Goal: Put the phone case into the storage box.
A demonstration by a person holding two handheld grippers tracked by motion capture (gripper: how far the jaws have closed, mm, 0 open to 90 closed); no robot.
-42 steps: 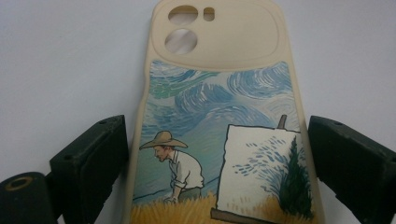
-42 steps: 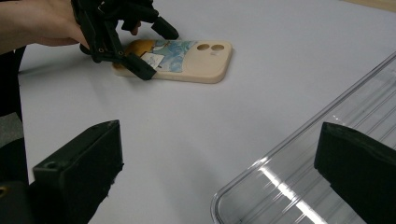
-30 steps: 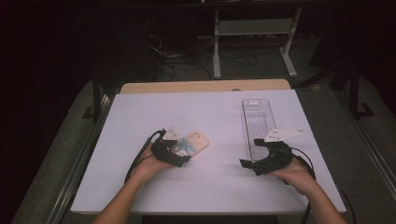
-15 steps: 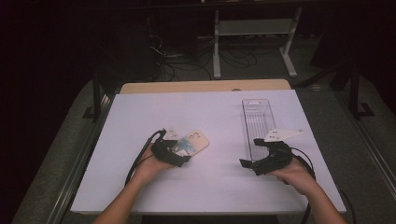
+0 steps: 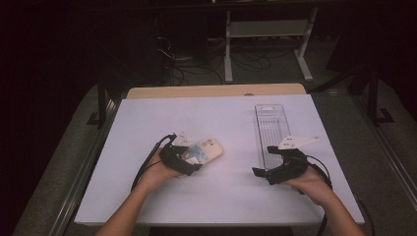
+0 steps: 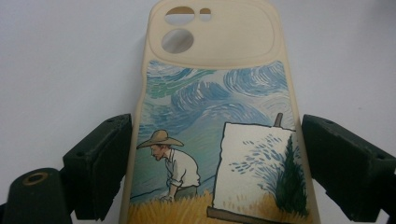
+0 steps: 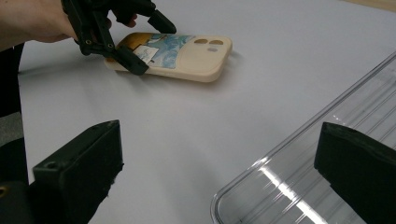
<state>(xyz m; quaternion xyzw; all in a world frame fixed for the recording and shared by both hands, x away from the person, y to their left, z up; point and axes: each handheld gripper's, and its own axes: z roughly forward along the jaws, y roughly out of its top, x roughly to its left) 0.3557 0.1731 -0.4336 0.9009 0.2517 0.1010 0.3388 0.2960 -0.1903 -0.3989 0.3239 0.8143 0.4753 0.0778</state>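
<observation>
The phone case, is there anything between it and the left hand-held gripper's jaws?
Nothing visible. The phone case lies flat on the white table, already between the open jaws of the left hand-held gripper. In the left gripper view a jaw stands at each long edge, the right one with a slim gap.

2 black tongs (image 5: 189, 162), blocky pads, trailing black cables, grey 3-cornered plate; forearms unsleeved.

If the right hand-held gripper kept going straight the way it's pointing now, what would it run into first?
Probably the near corner of the clear plastic rectangular tray, which lies just ahead between the open jaws of the right hand-held gripper. The cream painted phone case sits farther off to the side. Depth is hard to judge.
</observation>
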